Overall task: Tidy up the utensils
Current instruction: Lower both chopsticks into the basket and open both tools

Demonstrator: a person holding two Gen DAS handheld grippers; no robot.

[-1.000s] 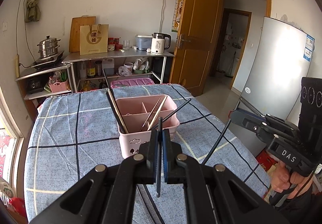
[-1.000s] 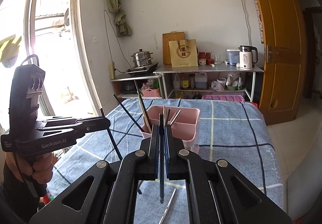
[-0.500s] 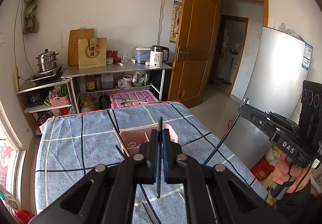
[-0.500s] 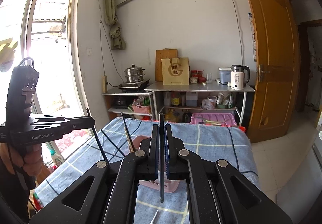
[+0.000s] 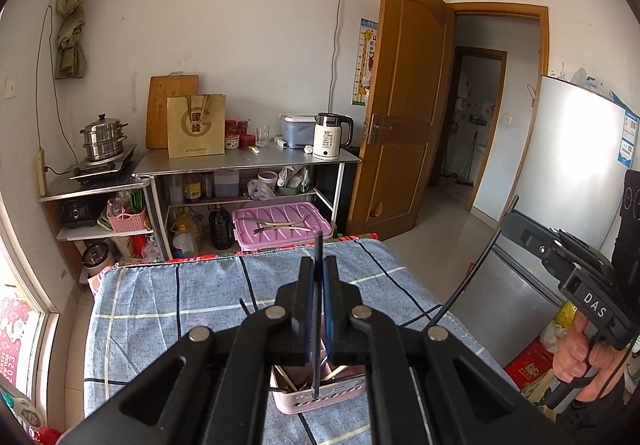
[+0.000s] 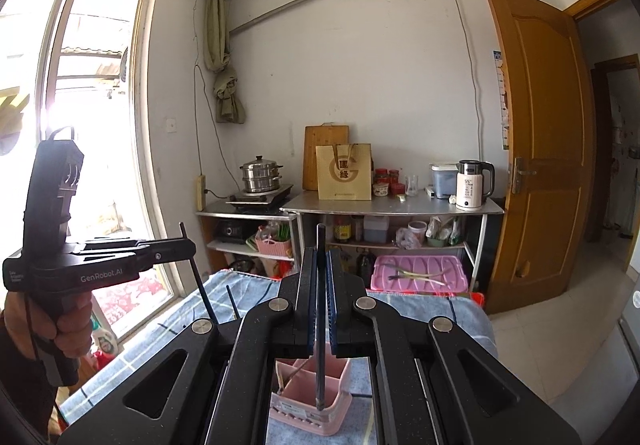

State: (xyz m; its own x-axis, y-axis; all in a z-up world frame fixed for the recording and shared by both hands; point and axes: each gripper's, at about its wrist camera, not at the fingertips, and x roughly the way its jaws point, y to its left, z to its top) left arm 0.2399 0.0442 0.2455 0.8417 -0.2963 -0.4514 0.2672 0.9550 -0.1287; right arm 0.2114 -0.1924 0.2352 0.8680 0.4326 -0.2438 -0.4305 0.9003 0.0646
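Ahead, in the left wrist view, bare tablecloth is seen up to the far edge; the left gripper is clamped on an upright black chopstick above the pink organizer. In the right wrist view, a window is shown; the right gripper is clamped on another chopstick over the organizer.

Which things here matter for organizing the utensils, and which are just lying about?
Part of the job:
- left gripper, shut on a thin black chopstick
- right gripper, shut on another thin black chopstick
- pink plastic utensil caddy on the blue checked tablecloth

Lying about:
- white electric kettle
- steel steamer pot
- tan paper bag
- pink storage box lid
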